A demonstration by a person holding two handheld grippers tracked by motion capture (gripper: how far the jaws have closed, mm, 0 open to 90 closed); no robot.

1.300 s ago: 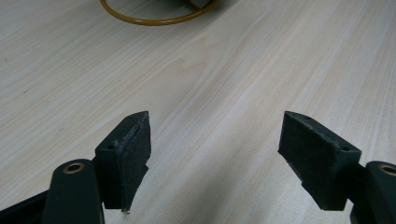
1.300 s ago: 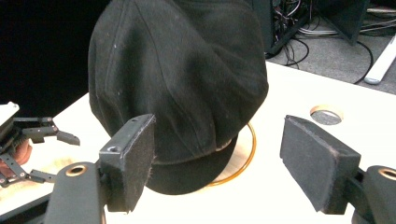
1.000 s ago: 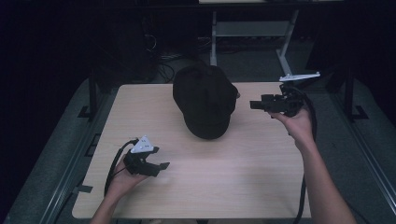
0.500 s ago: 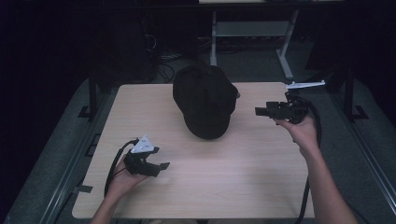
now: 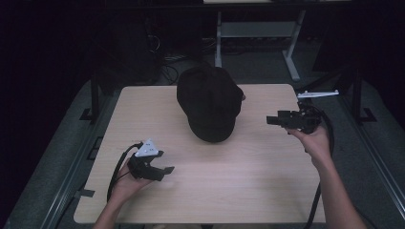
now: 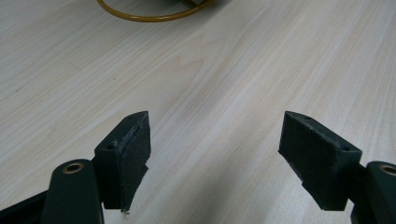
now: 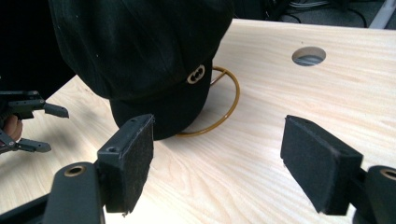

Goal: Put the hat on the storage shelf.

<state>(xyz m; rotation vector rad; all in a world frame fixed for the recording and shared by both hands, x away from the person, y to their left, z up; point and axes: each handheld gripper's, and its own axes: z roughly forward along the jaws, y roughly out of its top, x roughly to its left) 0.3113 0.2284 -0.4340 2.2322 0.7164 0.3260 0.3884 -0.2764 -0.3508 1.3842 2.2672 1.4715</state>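
Two tools hover over a pale wood-grain counter (image 5: 248, 181), each with its black, felt-faced jaws spread wide and gripping nothing. Ahead of the right tool (image 7: 219, 158), just beyond its left jaw, sits a rounded black fabric cap (image 7: 140, 56) with a small gold emblem, resting on a thin brass-coloured wire ring (image 7: 229, 105). The left tool (image 6: 215, 154) points at bare counter, with the ring's curved edge well ahead of it.
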